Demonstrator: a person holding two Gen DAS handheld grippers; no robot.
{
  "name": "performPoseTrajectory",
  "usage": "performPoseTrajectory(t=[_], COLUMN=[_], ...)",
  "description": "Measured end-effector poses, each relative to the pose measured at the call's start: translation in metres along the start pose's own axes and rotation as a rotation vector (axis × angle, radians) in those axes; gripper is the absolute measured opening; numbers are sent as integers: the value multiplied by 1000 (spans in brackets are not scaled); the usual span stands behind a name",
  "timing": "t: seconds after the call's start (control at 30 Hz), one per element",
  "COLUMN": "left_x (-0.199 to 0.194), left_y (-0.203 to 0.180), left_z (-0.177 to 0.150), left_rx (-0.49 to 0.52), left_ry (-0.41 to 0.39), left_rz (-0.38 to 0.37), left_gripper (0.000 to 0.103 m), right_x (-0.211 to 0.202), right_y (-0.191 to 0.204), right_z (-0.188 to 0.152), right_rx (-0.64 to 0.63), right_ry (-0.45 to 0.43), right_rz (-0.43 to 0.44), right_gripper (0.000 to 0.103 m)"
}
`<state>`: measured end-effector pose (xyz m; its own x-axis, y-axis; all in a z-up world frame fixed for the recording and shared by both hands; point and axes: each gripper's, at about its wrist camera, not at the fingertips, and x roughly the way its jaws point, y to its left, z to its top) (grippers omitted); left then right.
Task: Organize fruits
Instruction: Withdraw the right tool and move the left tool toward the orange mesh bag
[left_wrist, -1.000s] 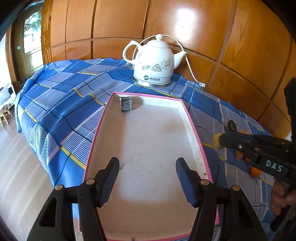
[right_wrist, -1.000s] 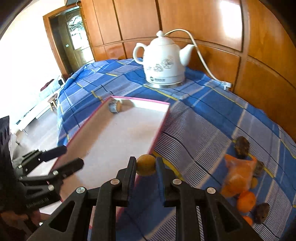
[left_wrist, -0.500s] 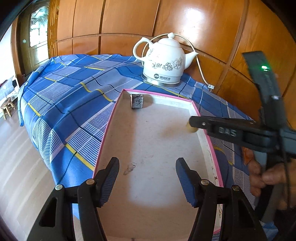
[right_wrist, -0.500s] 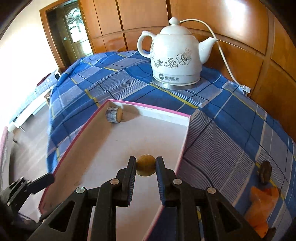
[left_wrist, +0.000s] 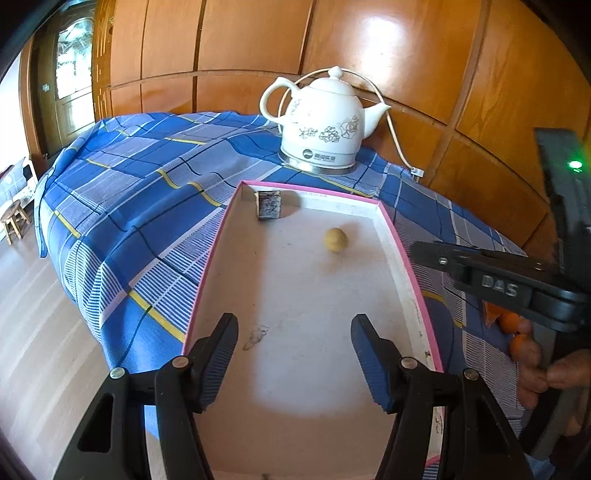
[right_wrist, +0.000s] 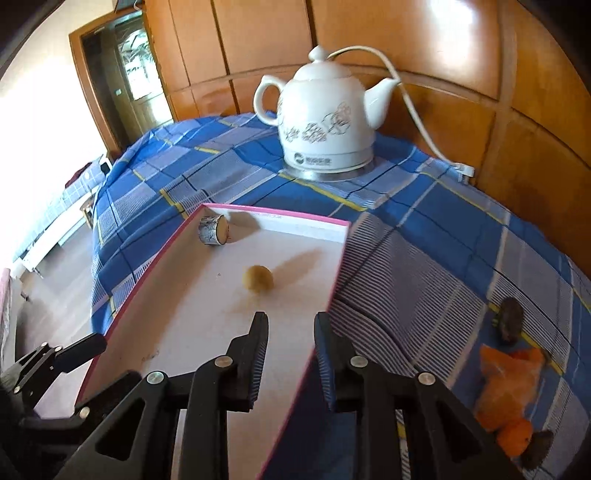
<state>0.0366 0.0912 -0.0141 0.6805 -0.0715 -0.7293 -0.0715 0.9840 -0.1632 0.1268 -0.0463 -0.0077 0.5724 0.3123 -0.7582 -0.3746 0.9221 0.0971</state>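
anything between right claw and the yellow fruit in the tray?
Nothing: only bare tray floor between the opening right claw and the fruit, in the right wrist view.

Right tool (right_wrist: 290, 325) opening — empty

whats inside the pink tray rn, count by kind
round tan fruit: 1
short log piece: 1
total: 2

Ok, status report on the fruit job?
Right gripper jaws opening, nothing between. Left gripper open, empty. Yellow fruit loose in pink tray. Nothing in the way.
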Motion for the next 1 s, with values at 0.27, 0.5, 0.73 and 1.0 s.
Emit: performPoseTrajectory(t=[0.27, 0.5, 0.73, 1.0], left_x=[-4, -5, -3, 3], left_y=[-11, -20, -28, -38], left_z=[-2, -7, -9, -9], left_rx=[33, 57, 78, 82], left_ry=[-4, 1, 11, 56], left_rz=[-19, -28, -29, -79], left_gripper=[64, 66, 66, 65], right_x=[-38, -60, -83, -117], right_y=[-21, -41, -67, -115], right_z=[-21, -39, -57, -72], right_rx=[35, 28, 30, 78], right_ry=[-39, -31, -21, -30], right_rz=[-48, -94, -149, -242], right_gripper=[27, 28, 29, 30])
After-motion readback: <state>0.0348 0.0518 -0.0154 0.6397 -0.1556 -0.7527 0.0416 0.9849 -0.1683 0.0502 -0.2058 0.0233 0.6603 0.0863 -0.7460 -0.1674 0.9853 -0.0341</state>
